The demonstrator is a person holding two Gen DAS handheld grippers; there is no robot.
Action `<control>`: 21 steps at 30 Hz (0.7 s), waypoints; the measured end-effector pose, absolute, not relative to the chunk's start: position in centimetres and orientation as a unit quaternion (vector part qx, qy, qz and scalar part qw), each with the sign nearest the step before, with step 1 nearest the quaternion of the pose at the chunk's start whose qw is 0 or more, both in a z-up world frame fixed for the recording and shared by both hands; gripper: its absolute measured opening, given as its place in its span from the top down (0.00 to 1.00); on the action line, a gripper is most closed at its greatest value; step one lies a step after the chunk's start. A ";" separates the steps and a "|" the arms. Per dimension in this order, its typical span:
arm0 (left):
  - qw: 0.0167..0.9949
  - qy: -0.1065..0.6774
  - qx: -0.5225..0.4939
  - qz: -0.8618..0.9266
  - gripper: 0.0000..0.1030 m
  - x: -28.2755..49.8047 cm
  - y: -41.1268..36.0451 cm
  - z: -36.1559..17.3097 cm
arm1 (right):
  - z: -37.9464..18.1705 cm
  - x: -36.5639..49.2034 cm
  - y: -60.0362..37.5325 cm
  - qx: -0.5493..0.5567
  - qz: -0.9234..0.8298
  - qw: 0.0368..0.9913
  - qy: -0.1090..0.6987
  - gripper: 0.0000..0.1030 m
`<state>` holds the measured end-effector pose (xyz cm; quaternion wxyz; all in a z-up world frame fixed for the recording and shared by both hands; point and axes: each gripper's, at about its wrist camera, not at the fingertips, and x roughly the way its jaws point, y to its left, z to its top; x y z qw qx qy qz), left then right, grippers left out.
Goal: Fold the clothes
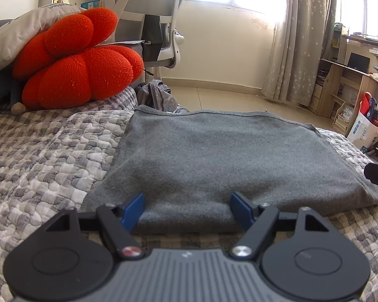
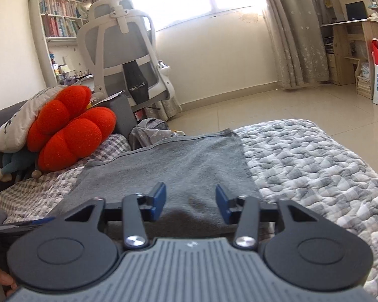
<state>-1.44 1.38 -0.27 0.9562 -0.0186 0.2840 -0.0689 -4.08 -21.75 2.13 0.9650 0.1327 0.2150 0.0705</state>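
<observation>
The bed [image 1: 45, 151] takes most of the room in front of me, covered with a quilt in grey and white checks, and at its head lie a red cushion [image 1: 75, 60] and a pale pillow [image 1: 25, 30]. On the quilt, near the far edge of the bed, lies the grey cloth [image 1: 214, 156], flat and already doubled, with a stitched hem along its far side and a thick rounded fold along its near side. It looks like a soft fleece or knit, light and limp; I think it will sag and drape when it is lifted, and it will not slip much between the pads. One grip in the middle would only make a bunch, so it seems better to take it at two corners of one edge, pinching all layers together. The left gripper [image 1: 186, 209] stands wide open just before the near fold, its blue fingers [image 1: 133, 209] on each side of a part of this edge, not pressing it. The right gripper [image 2: 190, 202] also appears open in its own view, with the cloth below its fingers and nothing held.
</observation>
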 end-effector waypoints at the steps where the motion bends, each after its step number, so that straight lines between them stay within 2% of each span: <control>1: 0.956 0.284 -0.020 -0.069 0.25 -1.4 1.4 -0.3 | 2.2 -3.8 -20.6 0.122 0.087 0.963 0.224 0.94; 10: 0.956 0.284 -0.027 -0.072 0.25 -1.5 1.6 -0.3 | 1.1 -1.1 -13.7 0.047 0.149 0.947 0.279 0.95; 15: 0.956 0.284 -0.026 -0.071 0.25 -1.6 1.5 -0.3 | 0.6 -1.0 -14.1 0.059 0.149 0.947 0.279 0.98; 18: 0.956 0.284 -0.027 -0.072 0.25 -1.6 1.5 -0.3 | 0.9 -1.5 -14.0 0.062 0.148 0.948 0.276 0.93; 21: 0.956 0.284 -0.026 -0.071 0.25 -1.5 1.5 -0.3 | 0.5 -1.8 -13.4 0.044 0.144 0.951 0.269 0.95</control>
